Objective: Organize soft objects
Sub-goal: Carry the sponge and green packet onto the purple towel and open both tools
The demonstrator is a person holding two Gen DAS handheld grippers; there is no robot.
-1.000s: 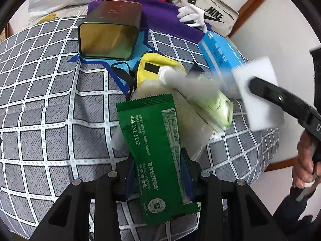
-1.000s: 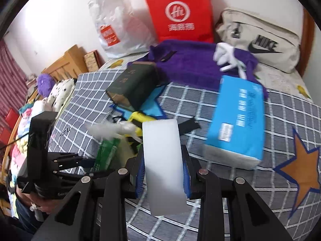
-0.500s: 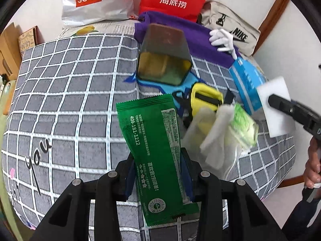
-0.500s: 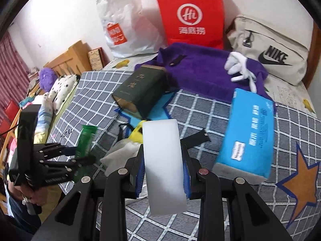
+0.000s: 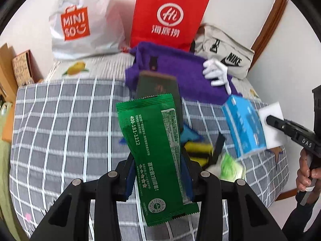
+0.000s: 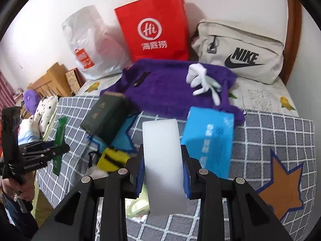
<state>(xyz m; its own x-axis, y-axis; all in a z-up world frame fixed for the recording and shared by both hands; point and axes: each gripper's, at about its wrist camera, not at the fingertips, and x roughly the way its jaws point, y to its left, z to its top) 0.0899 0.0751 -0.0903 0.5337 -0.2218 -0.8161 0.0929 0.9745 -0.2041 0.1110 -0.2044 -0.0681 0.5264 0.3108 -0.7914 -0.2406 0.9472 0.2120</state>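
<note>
Your left hand-held gripper (image 5: pixel 158 172) is clamped on a green foil packet (image 5: pixel 154 150), held clear above the grey checked bed (image 5: pixel 60 124). Your right hand-held gripper (image 6: pixel 163 172) grips a white sponge block (image 6: pixel 163 160) upright between its blue pads. Below them lie a yellow pouch (image 6: pixel 112 158) and a blue tissue pack (image 6: pixel 208 140), with a dark green box (image 6: pixel 104 116) just beyond. Farther back, white gloves (image 6: pixel 200 80) rest on a purple garment (image 6: pixel 164 84); a red paper bag (image 6: pixel 154 28) and a beige bag (image 6: pixel 240 52) stand by the wall.
</note>
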